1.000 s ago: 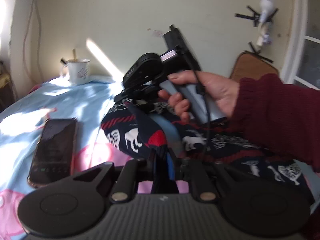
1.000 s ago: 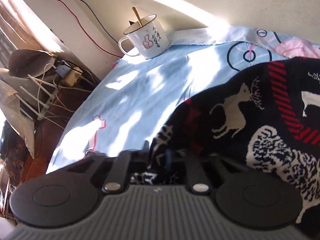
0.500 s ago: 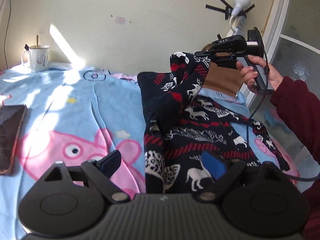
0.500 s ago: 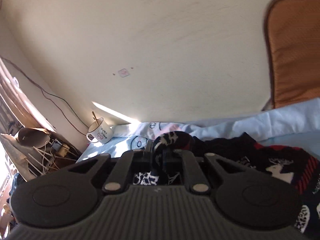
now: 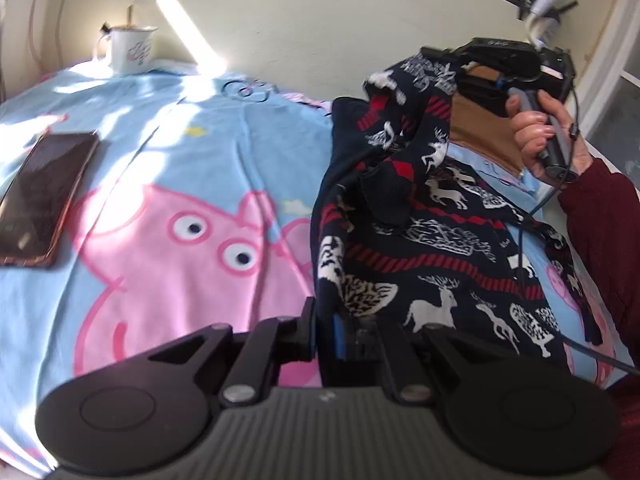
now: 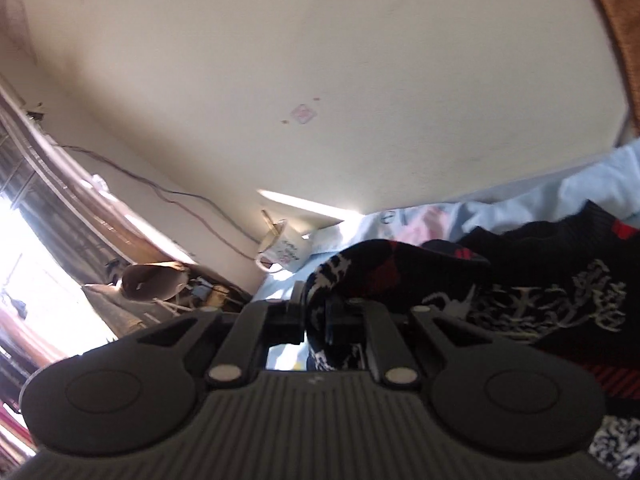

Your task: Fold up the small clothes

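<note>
While both jaws pinch the sweater [image 5: 432, 248] lying on the bed [image 5: 168, 152], the right hand-held gripper [image 5: 460, 66] should carry its raised edge across; the left hand-held gripper [image 5: 326, 330] anchors the fold line.

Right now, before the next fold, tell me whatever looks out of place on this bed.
Two things sit oddly on the cartoon pig blanket: a phone lying flat to the left of the reindeer sweater, and a white enamel mug with a stick standing in it at the far edge by the wall, which might tip on soft bedding.
</note>
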